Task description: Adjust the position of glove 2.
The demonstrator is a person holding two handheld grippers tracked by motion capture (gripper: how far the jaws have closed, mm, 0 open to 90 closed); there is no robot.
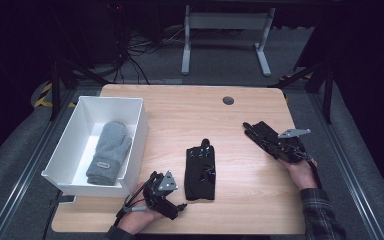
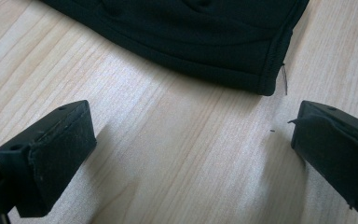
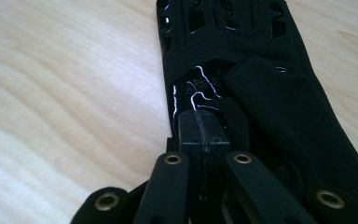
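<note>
Two black gloves lie on the desk (image 1: 240, 120) in the high view: one (image 1: 200, 171) mid-desk, just beside the left claw (image 1: 180, 206), another (image 1: 266, 136) at the right claw (image 1: 254, 131). A grey mitten (image 1: 109, 152) lies in the white bin (image 1: 139, 131).

Left gripper view: jaws spread wide, empty, the glove's cuff (image 2: 205, 42) just ahead.

Right gripper view: jaws pinched together on the glove (image 3: 261, 93).

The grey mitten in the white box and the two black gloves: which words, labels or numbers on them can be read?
No text can be read.
Grey mitten: a small patch near its cuff, too small to read.
Black glove in the middle and black glove under the right gripper: glossy markings, no legible letters.
</note>
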